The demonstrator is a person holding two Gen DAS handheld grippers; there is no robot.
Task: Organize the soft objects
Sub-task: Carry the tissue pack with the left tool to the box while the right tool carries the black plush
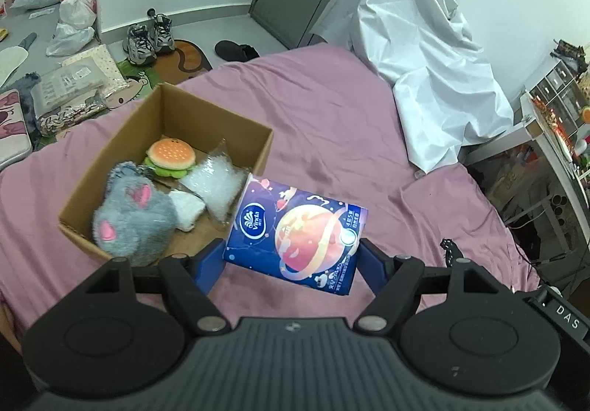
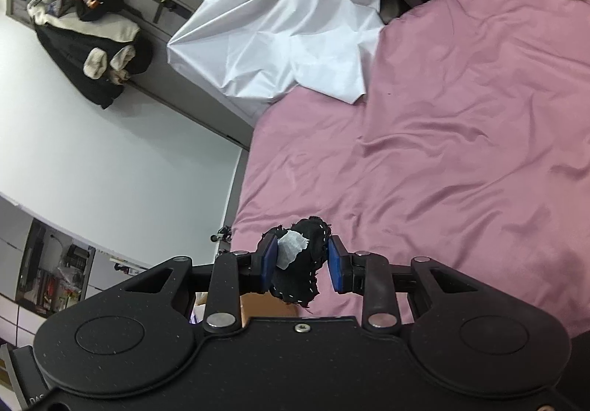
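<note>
Two grips: both grippers are loaded, each with one soft item.
Bed: pink bedsheet (image 1: 332, 108) carries everything; crumpled white plastic sheet (image 1: 424, 53) lies at the far side, clear of the route.
Box: cardboard box (image 1: 121, 141) sits open-topped on the sheet, ahead and to the left of the left gripper (image 1: 291, 259).
Box contents: grey plush toy (image 1: 132, 215) at the near corner, burger toy (image 1: 169, 156) behind, clear bag of pellets (image 1: 217, 186) against the right wall, white cloth (image 1: 188, 208) between.
Tissue pack: blue Vinda tissue pack (image 1: 295, 230), clamped across its width by wide-set jaws, long axis pointing away, far corner at the box's right wall.
Obstacle (judged): pellet bag fills the landing spot nearest the pack.
Right gripper (image 2: 302, 263): jaws nearly together, pinching black fabric piece (image 2: 298, 282) with a white tag; box not in this view.
</note>
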